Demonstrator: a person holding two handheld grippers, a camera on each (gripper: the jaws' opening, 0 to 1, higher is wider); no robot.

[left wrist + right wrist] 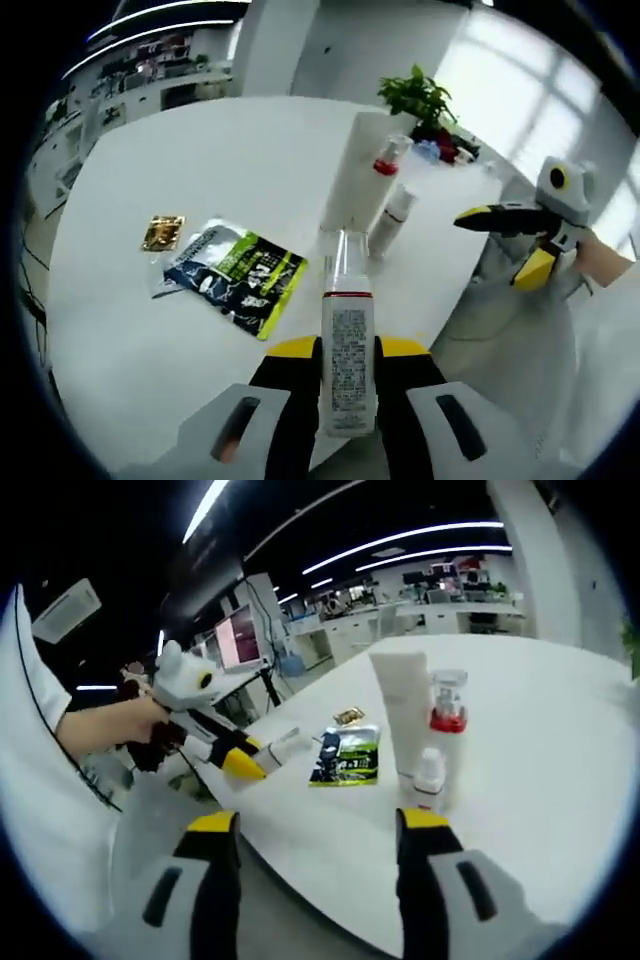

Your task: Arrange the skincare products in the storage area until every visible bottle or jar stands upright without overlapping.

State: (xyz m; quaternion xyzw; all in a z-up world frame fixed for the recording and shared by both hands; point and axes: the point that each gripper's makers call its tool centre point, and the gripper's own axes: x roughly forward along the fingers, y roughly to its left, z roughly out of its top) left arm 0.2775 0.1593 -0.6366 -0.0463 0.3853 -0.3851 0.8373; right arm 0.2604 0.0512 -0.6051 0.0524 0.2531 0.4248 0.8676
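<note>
Jaws of the left gripper, black with yellow tips, are clamped on a slim clear-and-white bottle with a red band and a printed label. In the left gripper view the bottle's long axis runs straight out along the jaws, its clear end pointing away toward the other products, and it hangs over the near edge of the white round tabletop rather than resting on it. The right gripper holds nothing; its jaws stand wide apart, off the tabletop edge and facing the standing products.

Beyond the held bottle lies a flat dark sachet with green and white print, and next to it a small gold foil packet. Farther on stands a tall white squeeze tube, upright, with a clear pump bottle with a red collar just beside it and a small white bottle with a white cap in front. A green potted plant sits at the far rim.

The held bottle appears to need turning upright, then setting down in the bare patch near the tube; the left hand is the one placed to do it.
</note>
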